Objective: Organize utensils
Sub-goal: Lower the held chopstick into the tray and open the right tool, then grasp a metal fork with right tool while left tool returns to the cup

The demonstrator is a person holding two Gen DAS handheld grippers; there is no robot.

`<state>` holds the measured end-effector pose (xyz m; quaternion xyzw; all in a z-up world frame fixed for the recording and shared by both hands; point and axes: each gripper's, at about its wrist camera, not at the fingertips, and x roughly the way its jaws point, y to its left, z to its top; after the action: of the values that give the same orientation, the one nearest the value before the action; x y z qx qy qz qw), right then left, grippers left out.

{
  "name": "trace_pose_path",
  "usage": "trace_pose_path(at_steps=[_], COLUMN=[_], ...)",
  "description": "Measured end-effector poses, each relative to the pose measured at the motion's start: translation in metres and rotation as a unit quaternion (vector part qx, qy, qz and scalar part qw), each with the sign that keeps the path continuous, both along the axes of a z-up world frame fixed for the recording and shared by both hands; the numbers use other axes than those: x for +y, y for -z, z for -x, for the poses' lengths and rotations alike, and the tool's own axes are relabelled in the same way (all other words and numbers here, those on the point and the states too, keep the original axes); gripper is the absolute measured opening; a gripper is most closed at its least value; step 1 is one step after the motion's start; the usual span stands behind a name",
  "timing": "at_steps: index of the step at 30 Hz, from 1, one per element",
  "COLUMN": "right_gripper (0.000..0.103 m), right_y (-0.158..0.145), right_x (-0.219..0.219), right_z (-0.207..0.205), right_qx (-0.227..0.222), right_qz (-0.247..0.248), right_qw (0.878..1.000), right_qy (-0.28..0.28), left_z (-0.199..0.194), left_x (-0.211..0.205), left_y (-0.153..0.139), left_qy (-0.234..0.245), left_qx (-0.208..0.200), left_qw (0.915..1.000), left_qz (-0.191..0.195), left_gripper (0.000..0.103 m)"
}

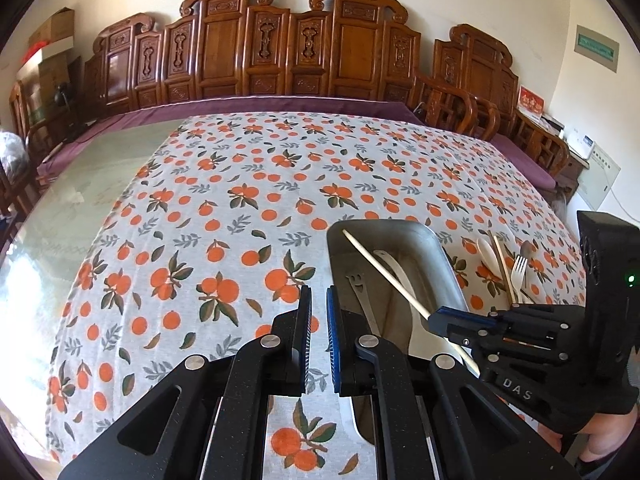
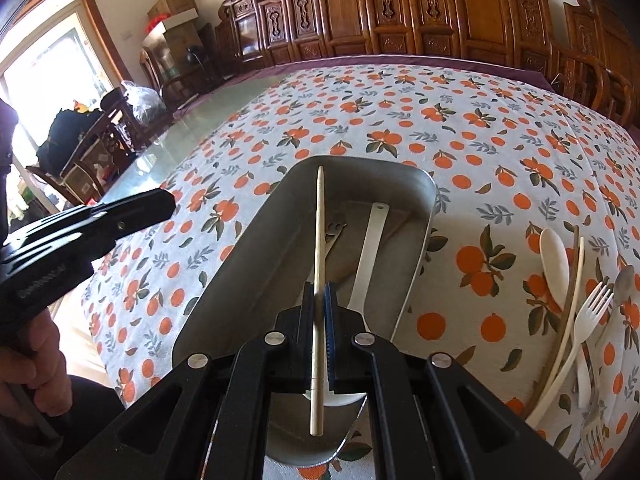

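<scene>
My right gripper (image 2: 320,292) is shut on a pale wooden chopstick (image 2: 319,220), which hangs lengthwise over the metal tray (image 2: 256,240). In the tray lie a white spoon (image 2: 368,256) and a metal utensil with a smiley cut-out (image 2: 334,236). To the right of the tray, loose utensils lie on the cloth: a white spoon (image 2: 554,260), a white fork (image 2: 592,312), a metal spoon (image 2: 624,284) and a brown chopstick (image 2: 570,280). My left gripper (image 1: 319,300) is shut and empty, hovering just left of the tray (image 1: 376,223). The left wrist view shows the right gripper (image 1: 440,316) holding the chopstick (image 1: 384,270).
An orange-print cloth (image 1: 240,200) covers most of the table; bare glass top (image 1: 80,200) shows at its left. Carved wooden chairs (image 1: 280,48) line the far side. A hand (image 2: 36,364) holds the left gripper's (image 2: 170,202) grip at the lower left.
</scene>
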<state>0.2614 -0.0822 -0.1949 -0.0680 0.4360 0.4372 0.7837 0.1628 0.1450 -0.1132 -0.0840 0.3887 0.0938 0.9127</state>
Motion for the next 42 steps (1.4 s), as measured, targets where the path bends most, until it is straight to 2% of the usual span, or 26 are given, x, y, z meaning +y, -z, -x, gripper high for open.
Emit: trace_pose_path(at_steps=[12,19,24,25,26,28,30,33,35,37,38,42], right_gripper=[0.008,0.010,0.010,0.010,0.010,0.010,0.010,0.010,0.010,0.010,0.010,0.010], right_y=[0.009,0.003,-0.009,-0.011,-0.015,-0.020,-0.025,-0.030,-0.031,-0.033,-0.032,-0.031], right_x=[0.019,0.017,-0.003,-0.008,-0.016,-0.033,-0.050,-0.078,-0.094,-0.113,-0.118,-0.150], right_z=[0.003,0.005,0.003,0.003,0.002,0.001,-0.003,-0.009,-0.013,-0.018,-0.021,-0.036], right_qx=[0.035,0.034,0.019,0.014,0.006,-0.008,-0.019,-0.038,-0.048,-0.063,-0.066,-0.073], right_qz=[-0.003,-0.023,-0.038,-0.040,-0.040,-0.040,-0.040,-0.032,-0.027,-0.017,-0.014,-0.005], right_qw=[0.999,0.999,0.999,0.999,0.999,0.999,0.999,0.999,0.998,0.997,0.997,0.995], right_qy=[-0.001,-0.015,-0.014,-0.014,-0.011,-0.004,0.004,0.020,0.030,0.043,0.047,0.073], left_z=[0.002,0.001,-0.001,-0.001,-0.002,-0.003,-0.004,-0.006,-0.009,-0.011,-0.012,-0.015], left_x=[0.011,0.009,0.003,0.001,-0.003,-0.008,-0.015,-0.026,-0.036,-0.044,-0.048,-0.065], left_y=[0.001,0.002,0.002,0.002,0.002,0.001,-0.001,-0.001,-0.001,-0.001,-0.001,0.000], left_qy=[-0.012,-0.010,-0.002,0.001,0.004,0.010,0.017,0.028,0.036,0.046,0.050,0.069], left_qx=[0.003,0.004,0.003,0.002,0.002,-0.002,-0.005,-0.008,-0.009,-0.011,-0.011,-0.012], left_qw=[0.9999,0.9999,1.0000,1.0000,1.0000,1.0000,0.9998,0.9996,0.9993,0.9989,0.9987,0.9976], left_qz=[0.001,0.001,0.002,0.002,0.001,0.000,0.001,0.004,0.004,0.005,0.005,0.005], left_gripper=[0.006,0.006,0.007,0.008,0.016,0.023,0.027,0.039,0.052,0.059,0.062,0.063])
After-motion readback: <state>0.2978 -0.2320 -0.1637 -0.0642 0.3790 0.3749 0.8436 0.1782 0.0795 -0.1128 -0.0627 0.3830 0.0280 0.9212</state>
